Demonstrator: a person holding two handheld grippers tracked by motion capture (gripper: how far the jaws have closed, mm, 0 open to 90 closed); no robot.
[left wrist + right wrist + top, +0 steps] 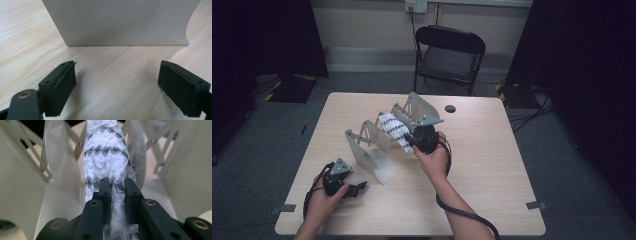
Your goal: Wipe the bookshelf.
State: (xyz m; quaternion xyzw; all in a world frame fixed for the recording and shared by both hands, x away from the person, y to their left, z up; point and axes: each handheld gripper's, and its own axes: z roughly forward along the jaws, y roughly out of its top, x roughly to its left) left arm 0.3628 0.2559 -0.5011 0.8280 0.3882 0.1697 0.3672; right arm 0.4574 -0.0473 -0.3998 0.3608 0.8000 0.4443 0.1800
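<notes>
High view: right gripper (pixel 413 139) clamped on near end of rolled cloth (pixel 393 129) lying in folding rack (pixel 362 150); cloth's long axis runs away from hand. Left gripper (pixel 357 189) nearby, idle on table (pixel 492 165).

Left gripper view: 2 jaws wide apart, rack's end plate (pixel 120 22) ahead.

Right gripper view: jaws pinch cloth (pixel 107 160) between rack plates.

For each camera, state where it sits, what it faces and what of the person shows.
High view: above the table, looking forward and down on the rack; both forearms and grippers show.
Left gripper view: on the left gripper, low over the table, facing a rack plate; open fingers show.
Right gripper view: on the right gripper, inside the rack, shut on the cloth.
High and right gripper views share the cloth and rack.
</notes>
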